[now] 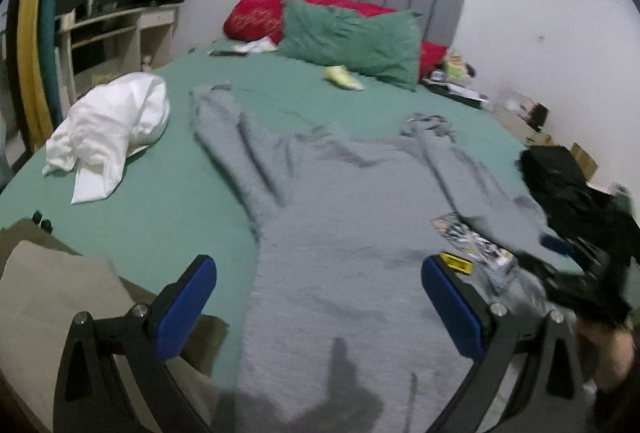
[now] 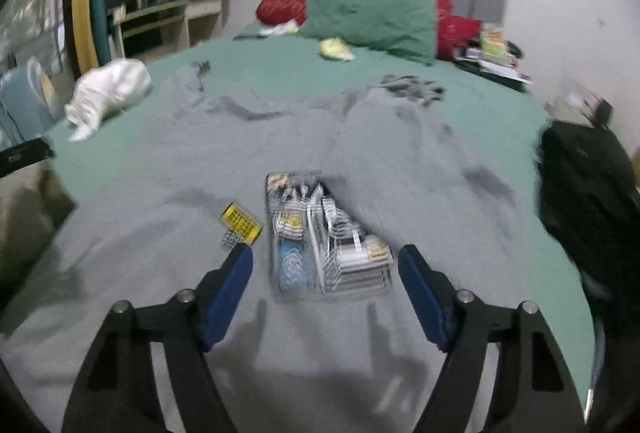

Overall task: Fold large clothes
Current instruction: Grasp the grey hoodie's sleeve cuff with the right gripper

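Both claws are standing apart, holding nothing. The sweater point(image 1: 340, 217) is lying spread on the bed point(image 1: 168, 201), ahead of and under the left claw point(image 1: 320, 297). A packet point(image 2: 324, 245) is lying on it, between the right claw point(image 2: 326, 273) fingers.

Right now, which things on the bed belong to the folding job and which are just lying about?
Job:
grey garment, spread flat
left gripper, open
right gripper, open

Lying about:
clear packet and yellow tag, both on the garment
white cloth
black clothes
green pillow
red pillow
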### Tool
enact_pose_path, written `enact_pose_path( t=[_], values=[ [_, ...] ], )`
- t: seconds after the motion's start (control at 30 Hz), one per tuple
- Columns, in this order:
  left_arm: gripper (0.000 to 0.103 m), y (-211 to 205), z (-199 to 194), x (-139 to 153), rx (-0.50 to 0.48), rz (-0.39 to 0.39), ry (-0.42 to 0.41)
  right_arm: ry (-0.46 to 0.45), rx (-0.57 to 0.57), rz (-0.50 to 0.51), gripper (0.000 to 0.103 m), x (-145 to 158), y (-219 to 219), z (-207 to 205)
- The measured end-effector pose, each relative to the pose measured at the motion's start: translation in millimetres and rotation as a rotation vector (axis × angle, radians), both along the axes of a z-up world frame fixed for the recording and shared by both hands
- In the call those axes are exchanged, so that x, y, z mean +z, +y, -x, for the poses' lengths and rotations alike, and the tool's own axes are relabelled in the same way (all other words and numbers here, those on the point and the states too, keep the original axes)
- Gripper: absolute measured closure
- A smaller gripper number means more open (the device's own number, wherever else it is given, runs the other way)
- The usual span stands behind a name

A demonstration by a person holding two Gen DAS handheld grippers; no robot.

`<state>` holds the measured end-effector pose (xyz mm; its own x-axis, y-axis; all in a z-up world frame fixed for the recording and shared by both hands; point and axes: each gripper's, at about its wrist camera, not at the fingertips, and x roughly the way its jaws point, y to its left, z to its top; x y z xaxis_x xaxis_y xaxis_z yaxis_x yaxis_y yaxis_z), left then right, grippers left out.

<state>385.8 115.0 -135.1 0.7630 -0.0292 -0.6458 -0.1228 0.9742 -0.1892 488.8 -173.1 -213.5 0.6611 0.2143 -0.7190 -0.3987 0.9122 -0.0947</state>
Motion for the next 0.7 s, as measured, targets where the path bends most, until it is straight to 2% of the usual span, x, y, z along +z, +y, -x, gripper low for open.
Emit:
enact_pose_path(
  t=[0.13,0.17,0.2,0.23,0.27,0.3,0.33,0.43,0.47,0.5,0.57,0.6,0.67,0.7],
  values=[
    [0.001,14,-4,-8,0.006,0.007,0.019,0.019,0.015,0.07,0.03,-31,27,-81],
    [0.001,18,-5,-10,0.009,0.03,0.03,0.035,0.012,0.074,0.039,-38,28,-99],
    [0.001,19,-6,-9,0.009,0.045,0.039,0.073,0.019,0.059,0.069,-44,27,-115],
    [0.001,21,-5,-9,0.009,0.054,0.04,0.116,0.032,0.03,0.082,-48,22,-123],
    [0.001,20,-5,-8,0.012,0.053,0.039,0.147,0.053,-0.016,0.095,-50,17,-131],
    [0.001,20,-4,-7,0.012,0.053,0.035,0.153,0.07,-0.041,0.099,-47,12,-132],
    [0.001,18,-3,-6,0.006,0.051,0.029,0.165,0.09,-0.074,0.099,-42,5,-134],
    [0.001,14,0,-3,0.004,0.037,0.013,0.141,0.178,-0.249,0.099,2,-30,-113],
    [0.001,12,3,-1,0.001,0.04,-0.001,0.114,0.269,-0.356,0.099,27,-48,-98],
    [0.001,10,6,3,-0.001,0.046,-0.02,0.101,0.305,-0.398,0.099,48,-65,-87],
    [0.001,7,12,12,-0.008,0.046,-0.058,0.111,0.297,-0.422,0.099,73,-100,-76],
    [0.001,5,15,17,-0.009,0.038,-0.076,0.109,0.252,-0.397,0.099,80,-122,-74],
    [0.001,1,17,22,-0.017,0.016,-0.098,0.117,0.095,-0.249,0.098,76,-156,-77],
    [0.001,-2,18,23,-0.023,0.008,-0.101,0.131,0.018,-0.176,0.084,70,-169,-76]
  ],
)
